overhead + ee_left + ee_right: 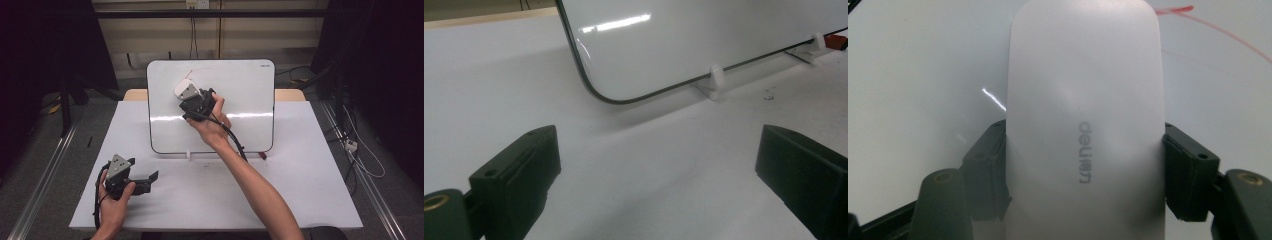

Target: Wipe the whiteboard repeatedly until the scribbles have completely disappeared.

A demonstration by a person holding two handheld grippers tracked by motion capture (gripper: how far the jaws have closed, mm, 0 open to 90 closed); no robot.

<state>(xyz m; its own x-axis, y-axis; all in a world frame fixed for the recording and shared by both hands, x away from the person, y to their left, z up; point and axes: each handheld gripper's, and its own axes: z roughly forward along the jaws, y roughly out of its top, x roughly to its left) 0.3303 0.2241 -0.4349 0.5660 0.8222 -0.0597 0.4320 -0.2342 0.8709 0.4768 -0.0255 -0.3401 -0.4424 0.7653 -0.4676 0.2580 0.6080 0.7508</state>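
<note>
The right gripper (196,100) has its fingers (985,167) clamped on a white whiteboard eraser (1085,125), one pad on each long side, so the flat wiping face can press against the whiteboard (245,90). In the high view the eraser (184,86) sits at about ten o'clock from the board's middle, close to a thin red marker line (1198,25) that runs off toward two o'clock in the right gripper view; the grip looks chosen for wiping that line away. The board stands tilted back on small white feet (715,80) at the far side of the tabletop (300,200), which keeps its face toward the person.

The left gripper (142,182) rests low at about seven o'clock on the tabletop, fingers (519,175) wide apart around nothing, apparently idle.

The eraser's wiping face is turned away, so whether it actually touches the board cannot be told. The red line is cut off by the frame edge, and glare hides part of the board. A small red object (836,42) by the far foot is too small to identify.
</note>
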